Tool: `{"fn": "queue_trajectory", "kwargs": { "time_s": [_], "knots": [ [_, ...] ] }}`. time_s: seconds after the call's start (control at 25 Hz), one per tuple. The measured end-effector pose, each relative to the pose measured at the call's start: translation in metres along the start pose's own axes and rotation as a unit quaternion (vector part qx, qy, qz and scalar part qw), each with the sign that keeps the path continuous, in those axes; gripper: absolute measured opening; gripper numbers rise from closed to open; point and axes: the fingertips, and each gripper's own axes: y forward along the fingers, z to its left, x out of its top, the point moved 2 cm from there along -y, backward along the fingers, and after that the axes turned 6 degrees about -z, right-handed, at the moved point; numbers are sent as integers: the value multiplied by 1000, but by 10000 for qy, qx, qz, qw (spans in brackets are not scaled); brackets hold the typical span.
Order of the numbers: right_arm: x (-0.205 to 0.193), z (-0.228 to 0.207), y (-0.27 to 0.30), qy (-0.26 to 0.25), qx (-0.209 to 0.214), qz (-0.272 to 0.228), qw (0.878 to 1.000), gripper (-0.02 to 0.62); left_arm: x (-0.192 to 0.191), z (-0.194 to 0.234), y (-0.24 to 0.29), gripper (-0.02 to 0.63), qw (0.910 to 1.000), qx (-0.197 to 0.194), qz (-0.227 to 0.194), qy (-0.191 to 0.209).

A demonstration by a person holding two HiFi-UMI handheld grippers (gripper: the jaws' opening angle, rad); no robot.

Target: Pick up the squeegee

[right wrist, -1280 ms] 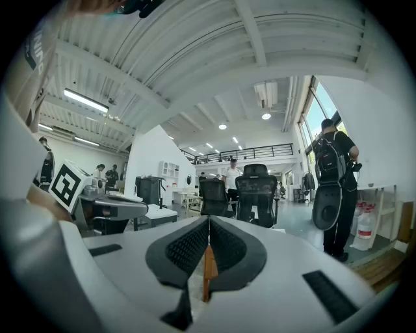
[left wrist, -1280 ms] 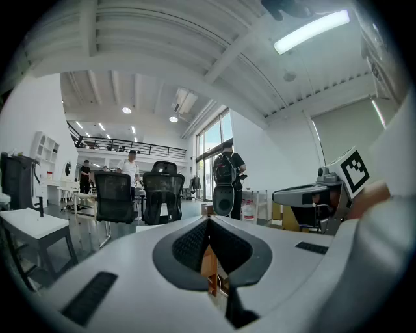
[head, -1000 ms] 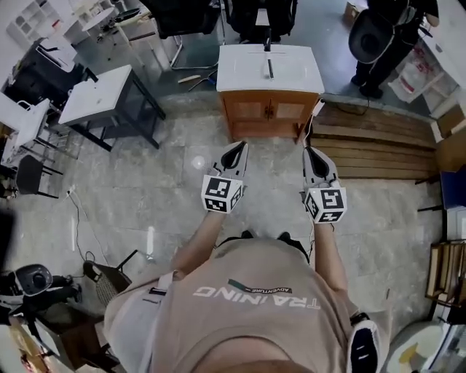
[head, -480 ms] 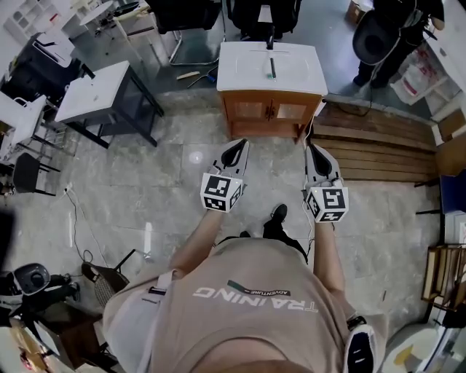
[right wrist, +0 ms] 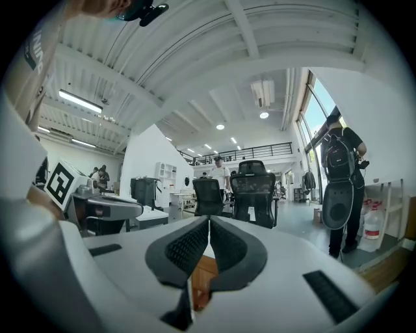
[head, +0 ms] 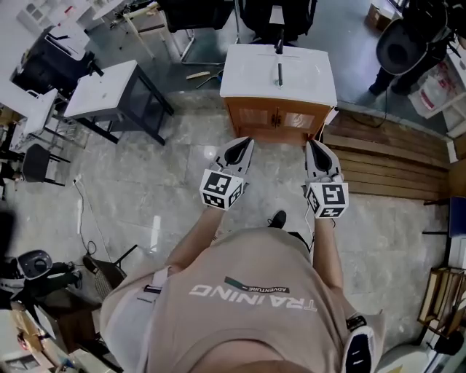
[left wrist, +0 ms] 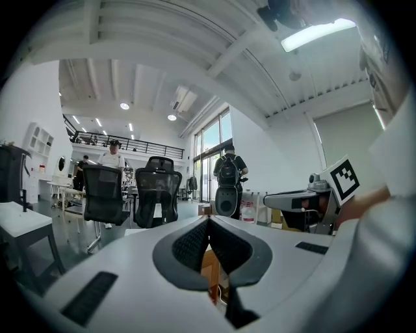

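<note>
Squeegee (head: pixel 279 73) faint dark sliver on cabinet (head: pixel 247 73); left gripper (head: pixel 245 141), right gripper (head: pixel 313 143) jaws clenched.

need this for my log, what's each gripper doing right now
left gripper: jaws closed, holding nothing
right gripper: jaws closed, holding nothing

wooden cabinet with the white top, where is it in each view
Head view: wooden cabinet, top centre.
Left gripper view: orange sliver low centre, behind the left claw.
Right gripper view: orange patch low centre, behind the right claw.
Shared landmark: tagged black office chair beyond it.
</note>
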Motion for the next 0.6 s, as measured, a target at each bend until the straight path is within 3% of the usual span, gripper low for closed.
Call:
{"fn": "queue_trajectory", "kwargs": {
  "time_s": [0.6],
  "knots": [
    [-37,-88,60,241,402,244,9986,34,-28,9,105,11,9990,296,337,-9]
  ]
}}
